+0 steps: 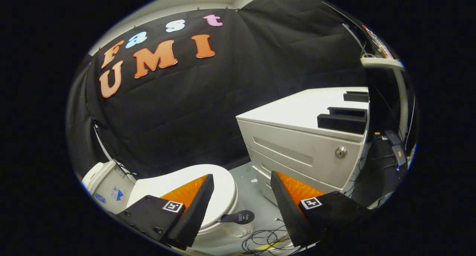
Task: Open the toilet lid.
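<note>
Tool fingers spread wide, pinching nothing. White oval toilet lid closed, lying below and just beyond the left finger. Its small black lift tab sits between the fingers; the tab's white print is too small to read. Grey metal drawer cabinet with round keyhole stands beyond the right finger.

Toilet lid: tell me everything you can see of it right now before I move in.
The white, glossy, plastic-looking oval toilet lid lies closed, flat on the bowl, below and beyond the open gripper. The left finger overlaps its near side in the view; whether it touches cannot be told. A small dark tab-shaped lift handle sticks out from the lid's front edge, between the fingers. The white cistern stands behind it, the white drawer cabinet to one side, loose cables on the floor nearby.
</note>
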Available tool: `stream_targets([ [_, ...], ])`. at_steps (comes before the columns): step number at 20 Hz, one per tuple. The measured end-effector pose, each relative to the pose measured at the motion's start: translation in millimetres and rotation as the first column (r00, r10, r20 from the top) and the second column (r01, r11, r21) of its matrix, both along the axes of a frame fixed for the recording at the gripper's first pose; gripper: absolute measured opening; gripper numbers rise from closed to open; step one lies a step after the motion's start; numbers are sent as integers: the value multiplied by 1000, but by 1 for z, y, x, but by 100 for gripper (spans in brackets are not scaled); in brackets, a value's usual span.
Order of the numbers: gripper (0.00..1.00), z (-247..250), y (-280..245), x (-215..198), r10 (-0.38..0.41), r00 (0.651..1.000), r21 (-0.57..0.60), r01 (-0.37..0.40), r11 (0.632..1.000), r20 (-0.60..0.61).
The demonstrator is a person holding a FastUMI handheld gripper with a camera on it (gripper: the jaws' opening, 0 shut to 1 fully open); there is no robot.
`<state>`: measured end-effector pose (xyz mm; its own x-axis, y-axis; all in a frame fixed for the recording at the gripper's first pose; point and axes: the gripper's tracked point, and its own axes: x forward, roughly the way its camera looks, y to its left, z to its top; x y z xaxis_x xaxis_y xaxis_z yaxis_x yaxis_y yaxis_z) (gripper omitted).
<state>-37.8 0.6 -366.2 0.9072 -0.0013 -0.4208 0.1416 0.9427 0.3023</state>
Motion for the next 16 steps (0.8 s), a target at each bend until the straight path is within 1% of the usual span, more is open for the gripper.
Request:
stream_targets([
  [3, 99, -20, -1, -4, -32, 999, 84, 33, 996, -20],
  [5, 99, -35, 1, -6, -52, 998, 152, 57, 987, -41],
  [8, 99, -59, -4, -14, -91, 993, 219, 106, 970, -78],
  [10, 98, -79, 3, -29, -79, 987, 276, 115, 954, -140],
  [13, 99, -100, 8, -38, -68, 978, 350, 136, 927, -199],
  [16, 98, -111, 21, -49, -33, 969, 443, 141, 885, -243],
])
